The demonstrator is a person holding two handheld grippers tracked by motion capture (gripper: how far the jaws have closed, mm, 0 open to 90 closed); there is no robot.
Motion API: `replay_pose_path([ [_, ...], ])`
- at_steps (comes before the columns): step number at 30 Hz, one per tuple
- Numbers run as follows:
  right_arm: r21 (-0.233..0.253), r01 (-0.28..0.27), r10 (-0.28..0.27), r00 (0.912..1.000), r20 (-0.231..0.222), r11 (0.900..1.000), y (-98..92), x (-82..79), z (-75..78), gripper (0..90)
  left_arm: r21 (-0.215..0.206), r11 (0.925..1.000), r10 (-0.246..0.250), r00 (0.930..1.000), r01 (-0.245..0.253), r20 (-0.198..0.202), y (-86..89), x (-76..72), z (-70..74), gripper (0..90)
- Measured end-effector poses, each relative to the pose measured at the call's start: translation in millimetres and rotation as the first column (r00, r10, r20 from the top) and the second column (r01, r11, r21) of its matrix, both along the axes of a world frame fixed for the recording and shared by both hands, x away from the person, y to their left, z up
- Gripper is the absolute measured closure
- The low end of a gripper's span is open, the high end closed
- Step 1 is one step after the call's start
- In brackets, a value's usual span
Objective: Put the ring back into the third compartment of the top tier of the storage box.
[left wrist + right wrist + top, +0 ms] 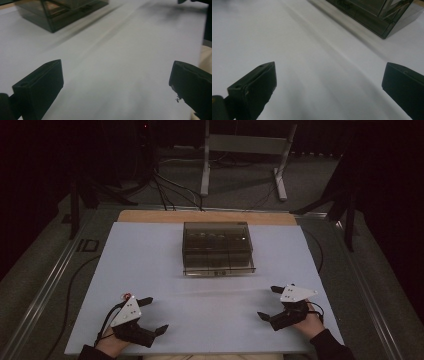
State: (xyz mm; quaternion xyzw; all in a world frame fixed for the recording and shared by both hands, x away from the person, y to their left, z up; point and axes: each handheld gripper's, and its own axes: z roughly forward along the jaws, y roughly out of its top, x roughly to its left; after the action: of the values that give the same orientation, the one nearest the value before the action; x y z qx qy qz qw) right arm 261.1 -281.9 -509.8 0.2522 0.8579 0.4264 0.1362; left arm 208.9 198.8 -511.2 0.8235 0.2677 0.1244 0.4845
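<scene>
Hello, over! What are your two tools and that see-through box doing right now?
Left tool open, empty. Right tool open, empty. Smoky clear box shut, mid-table on white sheet, untouched. Nothing between tools and box.

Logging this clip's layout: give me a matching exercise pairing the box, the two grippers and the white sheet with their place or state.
Things:
1. box
2. left gripper
3. right gripper
4. sheet

Places or states:
A. open, at the near right
B. covers the tabletop
C. smoky and see-through, at the far middle
D. open, at the near left

Pairs: 1-C, 2-D, 3-A, 4-B
</scene>
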Motion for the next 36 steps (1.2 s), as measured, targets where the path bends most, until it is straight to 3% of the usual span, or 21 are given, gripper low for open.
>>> replay_pose_path([
  [7, 0.004, 0.001, -0.001, 1.0000, 0.003, 1.000, -0.8, -2.1, 1.7, 0.1, -0.004, 0.9977, -0.068, 0.9977, 0.068, 0.000, -7.4, -4.6, 14.9, 0.1],
  [12, 0.007, -0.001, 0.001, 1.0000, 0.000, 1.000, -1.9, -4.0, 1.6, 0.1, -0.023, 0.9959, -0.087, 0.9961, 0.087, 0.016, -8.4, -4.2, 30.6, 0.1],
  [24, 0.017, -0.009, 0.009, 1.0000, -0.001, 1.000, -1.7, -6.0, 2.6, 0.1, -0.031, 0.9986, -0.040, 0.9977, 0.042, 0.054, 4.5, 4.5, 60.1, 0.1],
  [31, 0.019, -0.017, 0.017, 0.9998, -0.005, 1.000, -1.8, -6.5, 2.1, 0.1, -0.005, 0.9998, 0.017, 0.9980, -0.017, 0.061, 22.5, 15.7, 71.8, 0.1],
  [36, 0.015, -0.019, 0.019, 0.9998, -0.011, 1.000, -1.7, -6.7, 1.8, 0.1, -0.012, 0.9980, 0.062, 0.9956, -0.062, 0.070, 36.6, 22.2, 77.9, 0.1],
])
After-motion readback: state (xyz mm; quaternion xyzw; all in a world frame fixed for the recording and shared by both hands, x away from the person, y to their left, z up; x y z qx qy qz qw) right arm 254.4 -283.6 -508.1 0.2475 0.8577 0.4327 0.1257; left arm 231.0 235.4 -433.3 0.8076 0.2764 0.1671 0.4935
